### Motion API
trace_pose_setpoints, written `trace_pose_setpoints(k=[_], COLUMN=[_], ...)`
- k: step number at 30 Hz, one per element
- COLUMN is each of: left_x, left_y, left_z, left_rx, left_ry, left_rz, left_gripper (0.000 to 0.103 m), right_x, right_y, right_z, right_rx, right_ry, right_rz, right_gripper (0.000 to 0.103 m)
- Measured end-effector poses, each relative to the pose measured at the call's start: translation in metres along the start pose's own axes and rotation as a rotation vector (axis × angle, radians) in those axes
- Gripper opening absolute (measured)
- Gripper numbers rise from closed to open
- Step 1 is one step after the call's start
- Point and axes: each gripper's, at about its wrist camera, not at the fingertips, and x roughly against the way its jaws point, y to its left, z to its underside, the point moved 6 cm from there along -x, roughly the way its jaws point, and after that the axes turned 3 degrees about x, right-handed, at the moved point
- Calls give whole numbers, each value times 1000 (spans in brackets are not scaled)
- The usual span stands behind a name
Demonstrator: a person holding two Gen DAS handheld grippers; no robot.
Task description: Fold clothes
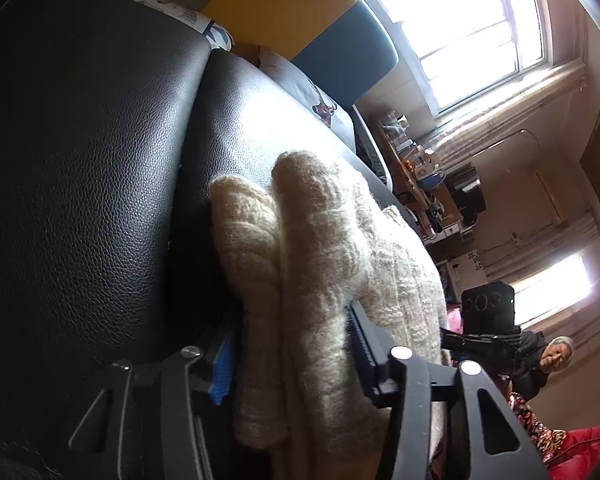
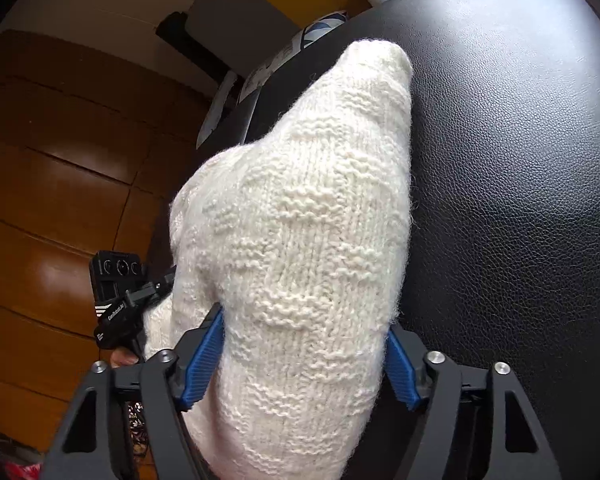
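Black leather sofa, bright window, cluttered shelf, wooden floor

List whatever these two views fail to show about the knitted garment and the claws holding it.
- Left wrist view: the cream knitted wool garment bunches between the left claw, hiding its overall shape; its lower part is cut off by the bottom edge.
- Right wrist view: the garment fills the right claw, covering the pads' contact faces.
- Both views: the black leather sofa beneath the garment is hidden.
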Motion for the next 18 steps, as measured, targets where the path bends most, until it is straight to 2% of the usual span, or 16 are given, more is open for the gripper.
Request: trace_pose_setpoints(k=[5,9,14,18], left_x=[1,7,13,20], left_y=[-2,-14,-42,-57], left_z=[3,6,8,12], left_rx=[-10,-53,-120,-142], left_ry=[-33,-64,-89,-97], left_rz=[-25,-79,-112,-106], left_gripper=[37,31,28,27], right_x=[5,9,23,38], right_y=[3,14,23,26], right_z=[1,-1,-1,0], right_rx=[-3,30,93,126], right_ry=[-13,-36,-72,-100], right_rz=[24,42,74,84], right_gripper=[58,49,47,47])
